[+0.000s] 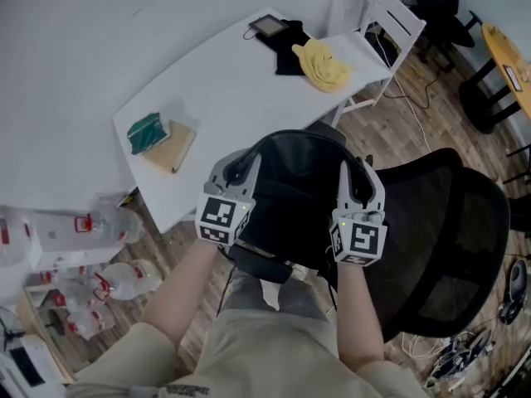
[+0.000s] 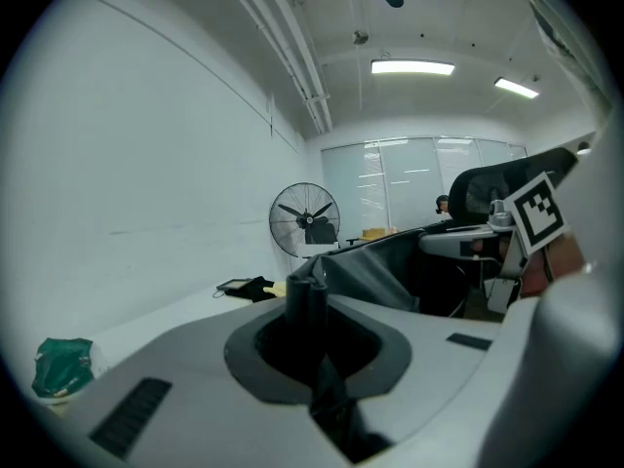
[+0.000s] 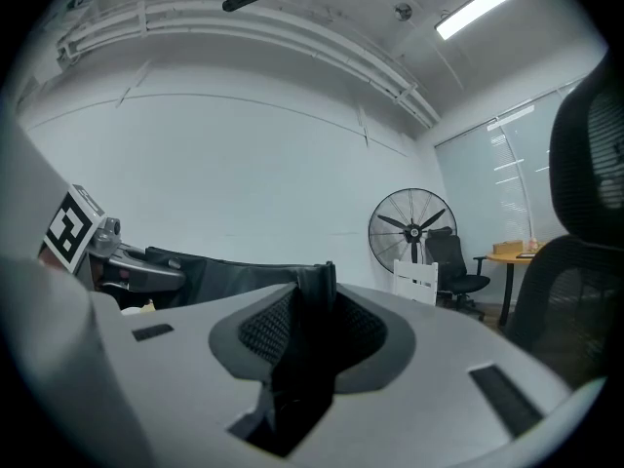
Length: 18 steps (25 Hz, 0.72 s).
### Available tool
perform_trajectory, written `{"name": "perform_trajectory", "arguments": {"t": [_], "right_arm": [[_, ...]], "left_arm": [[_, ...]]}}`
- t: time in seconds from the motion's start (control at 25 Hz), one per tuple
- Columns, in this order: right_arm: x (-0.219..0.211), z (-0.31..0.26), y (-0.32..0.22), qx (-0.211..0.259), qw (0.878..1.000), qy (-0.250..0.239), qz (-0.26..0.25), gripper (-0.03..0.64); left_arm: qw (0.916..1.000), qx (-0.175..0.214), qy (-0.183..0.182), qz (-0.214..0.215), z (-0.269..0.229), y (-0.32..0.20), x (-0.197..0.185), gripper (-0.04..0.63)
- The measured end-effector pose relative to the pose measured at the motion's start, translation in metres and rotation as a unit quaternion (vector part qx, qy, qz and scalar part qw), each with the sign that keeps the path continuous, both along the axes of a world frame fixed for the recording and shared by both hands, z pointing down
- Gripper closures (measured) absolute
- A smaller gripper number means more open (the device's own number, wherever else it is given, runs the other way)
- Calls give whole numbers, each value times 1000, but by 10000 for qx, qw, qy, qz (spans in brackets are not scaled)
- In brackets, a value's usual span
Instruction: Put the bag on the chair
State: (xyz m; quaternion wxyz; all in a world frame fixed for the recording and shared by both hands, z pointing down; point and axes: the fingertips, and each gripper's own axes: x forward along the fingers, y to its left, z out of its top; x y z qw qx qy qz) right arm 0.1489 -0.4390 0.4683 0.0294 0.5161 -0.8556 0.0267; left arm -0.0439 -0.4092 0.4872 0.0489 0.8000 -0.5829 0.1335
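now | left hand-held gripper (image 1: 246,162): clamped on bag (image 1: 299,185) rim | right hand-held gripper (image 1: 350,172): likewise

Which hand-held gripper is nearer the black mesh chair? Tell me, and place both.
Right. The right hand-held gripper grips the bag at its rim on the side next to the chair. The left hand-held gripper grips the opposite rim, with the bag between it and the chair.

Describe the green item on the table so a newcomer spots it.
Find the white table left of the black mesh chair. At its near end, beside a flat tan pad, lies a crumpled green bundle, the only green thing there.
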Motion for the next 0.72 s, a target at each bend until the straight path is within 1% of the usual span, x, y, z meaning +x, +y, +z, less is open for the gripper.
{"name": "perform_trajectory", "arguments": {"t": [0.24, 0.4, 0.6, 0.72], "right_arm": [[-12, 40, 1, -260, 9994, 237, 74, 503], [-12, 69, 2, -424, 9986, 209, 218, 503], [-6, 104, 8, -653, 9967, 222, 417, 503], [-1, 123, 12, -792, 9951, 225, 552, 505]], "left_arm": [[9993, -276, 174, 203, 45, -7, -12, 552], [9981, -362, 235, 439, 70, -9, -13, 552], [9955, -595, 355, 653, 106, -9, -8, 552], [9942, -656, 344, 774, 121, -9, -2, 552]]}}
